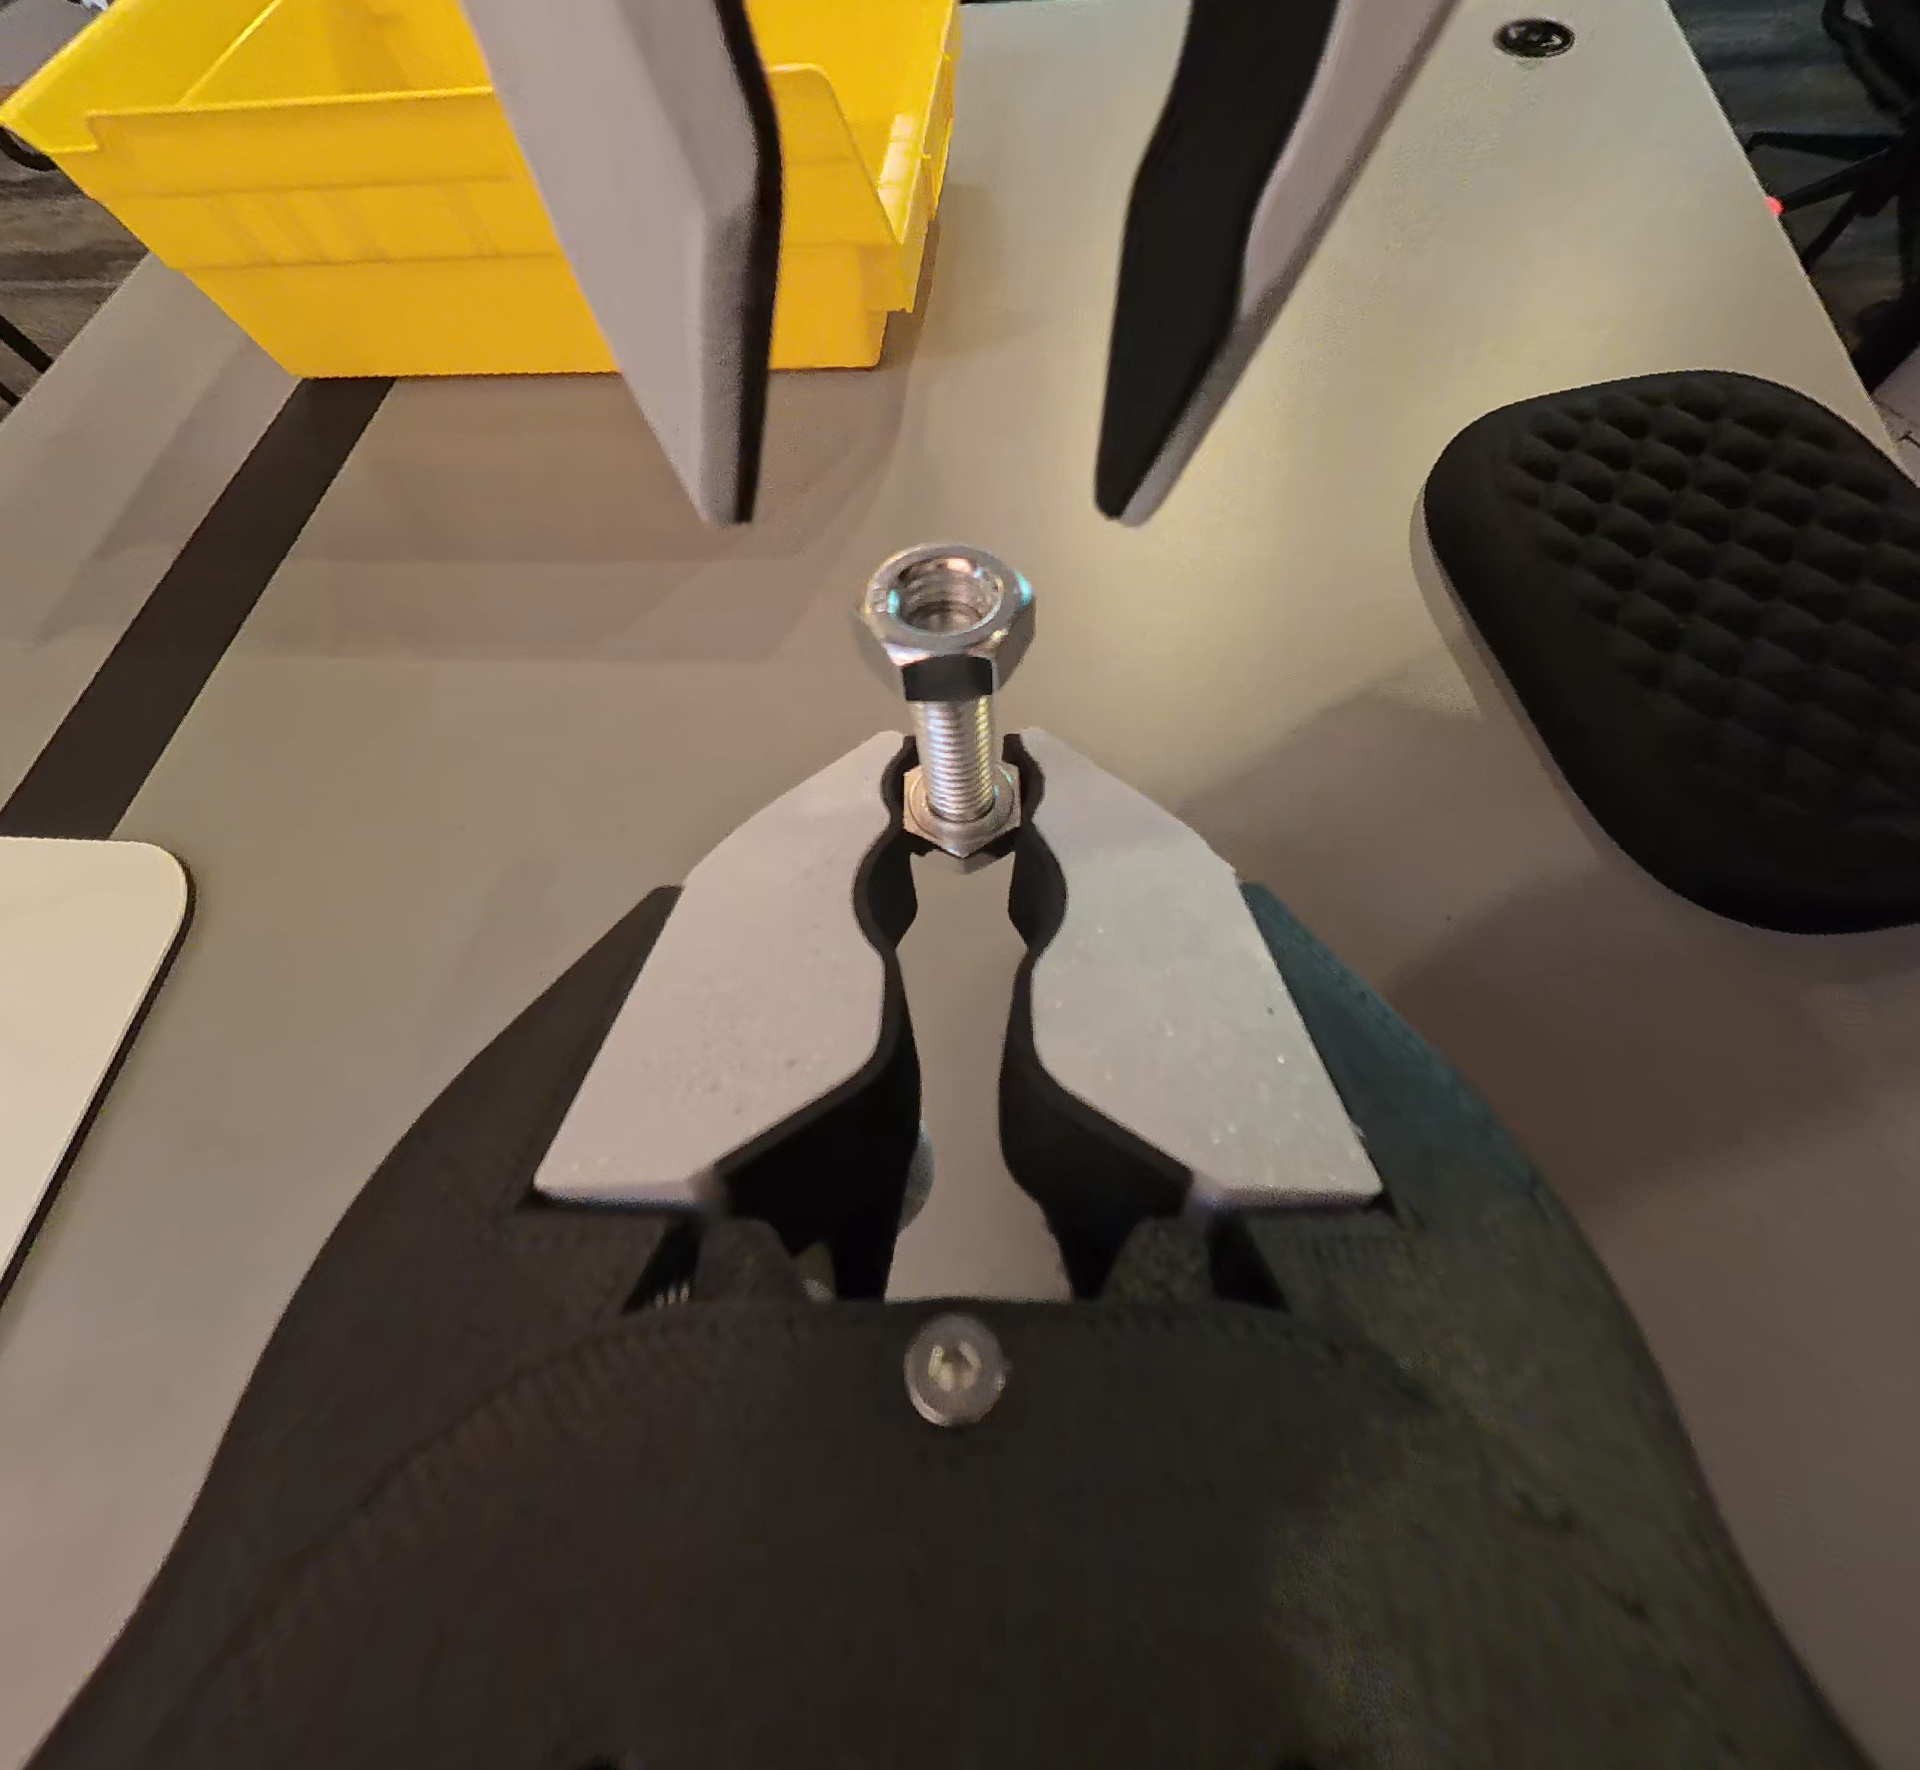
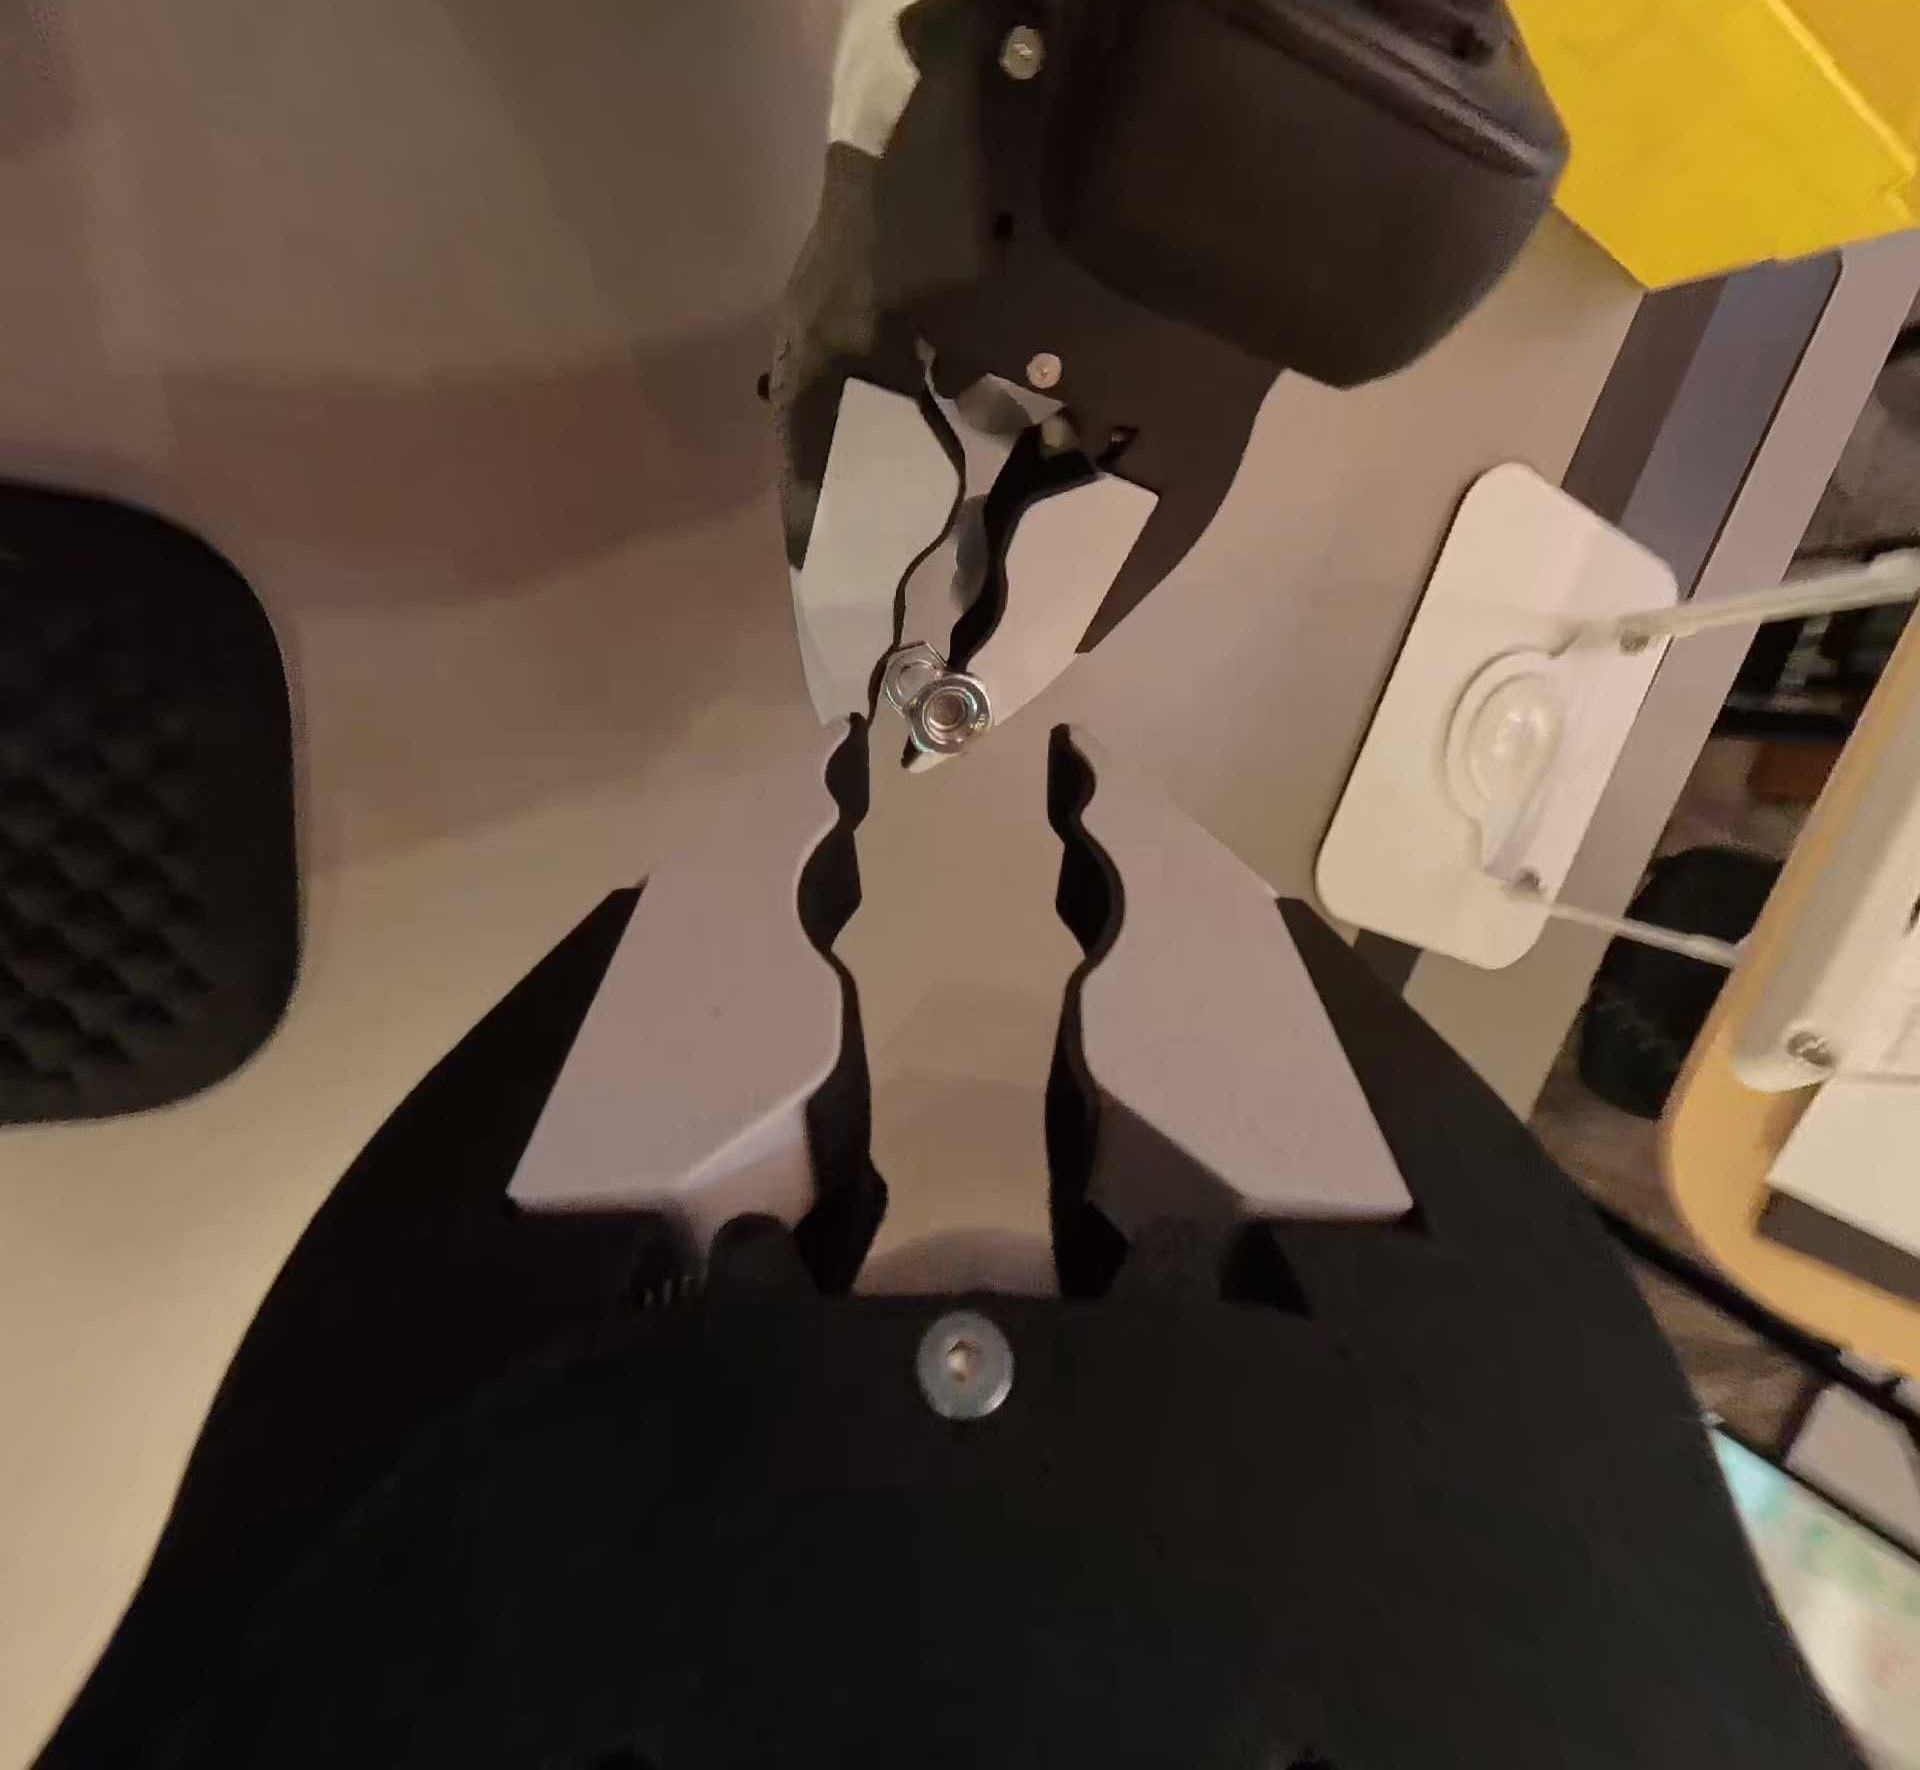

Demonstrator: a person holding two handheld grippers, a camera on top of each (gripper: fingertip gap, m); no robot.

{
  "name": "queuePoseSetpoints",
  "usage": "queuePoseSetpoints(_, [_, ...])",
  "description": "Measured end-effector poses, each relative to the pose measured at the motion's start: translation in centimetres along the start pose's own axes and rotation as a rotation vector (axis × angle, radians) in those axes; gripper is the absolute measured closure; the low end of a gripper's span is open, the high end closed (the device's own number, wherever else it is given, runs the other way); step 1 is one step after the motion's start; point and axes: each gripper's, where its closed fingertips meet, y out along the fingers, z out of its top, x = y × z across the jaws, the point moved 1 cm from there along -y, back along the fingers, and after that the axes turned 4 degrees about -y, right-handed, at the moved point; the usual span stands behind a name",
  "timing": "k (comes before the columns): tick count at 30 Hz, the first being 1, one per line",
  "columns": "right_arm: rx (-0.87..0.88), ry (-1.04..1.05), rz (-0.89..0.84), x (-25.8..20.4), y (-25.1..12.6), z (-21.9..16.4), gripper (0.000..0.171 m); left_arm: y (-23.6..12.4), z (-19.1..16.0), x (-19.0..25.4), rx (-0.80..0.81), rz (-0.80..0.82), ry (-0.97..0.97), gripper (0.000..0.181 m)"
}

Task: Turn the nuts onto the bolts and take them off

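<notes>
Left hand-held gripper point(image 1: 961, 811) clamps bolt point(image 1: 951, 770) upright; right hand-held gripper point(image 2: 951, 754) apart above nut point(image 1: 945, 614).

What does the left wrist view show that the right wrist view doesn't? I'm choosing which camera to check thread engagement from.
Only the left wrist view shows the bolt's threaded shank side-on, with bare thread between the nut at its tip and the bolt head clamped in the left gripper. Only the right wrist view shows the nut end-on, a white plate at the table edge and the right gripper from behind, open and just short of the nut. Both show the yellow bin and the black textured pad.
</notes>
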Motion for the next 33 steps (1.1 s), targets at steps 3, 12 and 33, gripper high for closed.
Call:
queuePoseSetpoints(3, [0.007, -0.077, 0.041, -0.2, -0.2, 0.1, 0.142, 0.0, 0.0, 0.2, -0.001, -0.008, 0.008, 0.167])
queuePoseSetpoints(12, [-0.008, -0.125, 0.108, -0.7, 0.8, 0.1, 0.155, 0.0, 0.2, 0.4, 0.002, -0.006, 0.018, 0.167])
queuePoseSetpoints(33, [-0.073, 0.591, 0.022, -0.2, 1.3, -1.2, 0.157, 0.5, -0.3, -0.9, -0.011, 0.082, 0.006, 0.167])
